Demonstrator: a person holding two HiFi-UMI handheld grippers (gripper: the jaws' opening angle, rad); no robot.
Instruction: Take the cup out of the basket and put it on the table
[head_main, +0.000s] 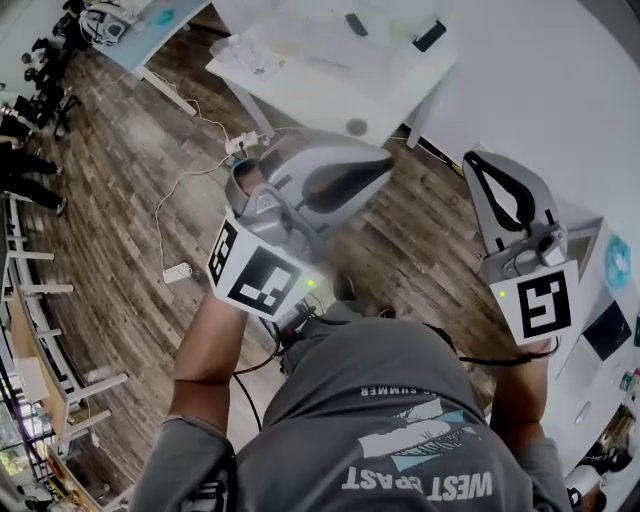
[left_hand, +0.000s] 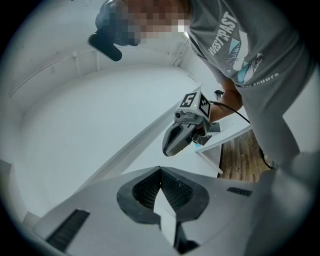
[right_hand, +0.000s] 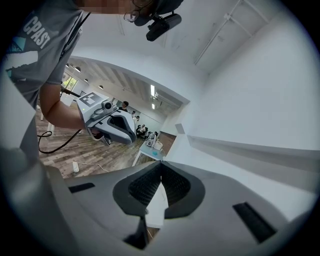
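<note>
Two tongs are held out side by side over the wooden floor (head_main: 120, 200), one in each hand. In the left gripper view the left tongs (left_hand: 160, 172) are seen closed. Their two ribbed pads are met at the tips and nothing is caught between them. In the right gripper view the right tongs (right_hand: 161, 170) are closed in the same way and are likewise empty.

One cube is carried on each: the left marker cube (head_main: 255, 272) and the right marker cube (head_main: 540, 303). One small green light is lit beside each cube.

Below them in the head view, one grey T-shirt (head_main: 380, 400) and two bare forearms are seen.

On the floor past the left tongs, one white power strip (head_main: 177, 271) is laid at the end of a thin cable.

Farther off, two worktops are made out. On the white worktop (head_main: 330, 80) two dark flat items (head_main: 430, 35) are laid well apart. A second worktop (head_main: 150, 40) is set near the upper left corner.

At the far left edge several people (head_main: 28, 188) are gathered, too small to be counted.

Where the cup is cannot be told from these views.
</note>
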